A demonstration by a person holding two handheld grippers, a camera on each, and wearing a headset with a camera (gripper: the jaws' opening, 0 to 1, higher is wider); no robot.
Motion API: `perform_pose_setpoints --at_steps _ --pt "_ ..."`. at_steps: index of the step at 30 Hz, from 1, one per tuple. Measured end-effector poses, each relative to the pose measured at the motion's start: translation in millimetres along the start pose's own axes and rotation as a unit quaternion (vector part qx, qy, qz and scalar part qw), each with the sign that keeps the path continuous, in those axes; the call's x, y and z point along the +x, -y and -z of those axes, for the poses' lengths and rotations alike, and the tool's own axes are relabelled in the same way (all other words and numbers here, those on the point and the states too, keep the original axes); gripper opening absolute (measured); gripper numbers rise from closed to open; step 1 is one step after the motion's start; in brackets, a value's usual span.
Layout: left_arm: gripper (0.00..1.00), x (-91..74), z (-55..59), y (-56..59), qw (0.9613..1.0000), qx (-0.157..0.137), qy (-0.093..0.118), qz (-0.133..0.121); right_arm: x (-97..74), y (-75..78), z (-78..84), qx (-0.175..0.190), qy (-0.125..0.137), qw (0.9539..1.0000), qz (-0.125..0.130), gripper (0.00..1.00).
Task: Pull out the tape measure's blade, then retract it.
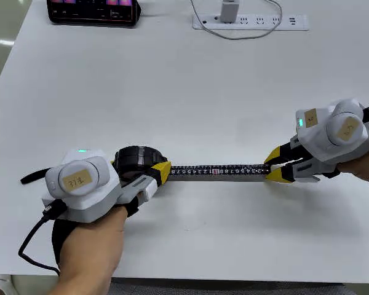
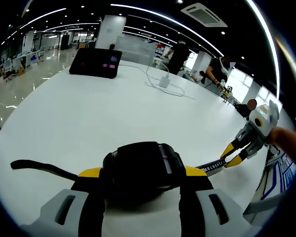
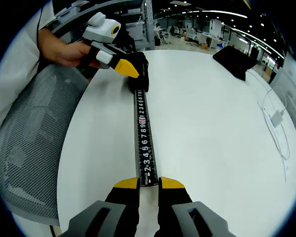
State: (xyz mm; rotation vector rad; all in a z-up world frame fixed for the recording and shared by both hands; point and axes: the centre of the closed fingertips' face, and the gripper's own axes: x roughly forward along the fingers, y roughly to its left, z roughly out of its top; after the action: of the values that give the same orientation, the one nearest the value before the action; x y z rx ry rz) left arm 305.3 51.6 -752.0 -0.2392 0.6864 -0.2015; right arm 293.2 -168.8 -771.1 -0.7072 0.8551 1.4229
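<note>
My left gripper (image 1: pixel 141 169) has its fingers closed around the black tape measure (image 1: pixel 135 158), one finger on each side. The tape measure sits on the white worktop (image 1: pixel 172 92), near the edge by me. Its blade (image 1: pixel 218 170) is pulled out. It lies flat on the worktop and goes across to my right gripper (image 1: pixel 272 166). That one's fingers (image 3: pixel 126 183) are pinched on the tip of the blade. A power strip (image 1: pixel 251 23) lies at the far side.
</note>
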Motion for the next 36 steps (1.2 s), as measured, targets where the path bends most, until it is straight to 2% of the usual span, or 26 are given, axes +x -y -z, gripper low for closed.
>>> perform_pose_setpoints --at_steps 36 --pt "0.56 -1.1 -0.7 -0.5 0.9999 -0.012 0.005 0.010 29.3 -1.6 -40.2 -0.011 0.025 0.9994 -0.020 0.10"
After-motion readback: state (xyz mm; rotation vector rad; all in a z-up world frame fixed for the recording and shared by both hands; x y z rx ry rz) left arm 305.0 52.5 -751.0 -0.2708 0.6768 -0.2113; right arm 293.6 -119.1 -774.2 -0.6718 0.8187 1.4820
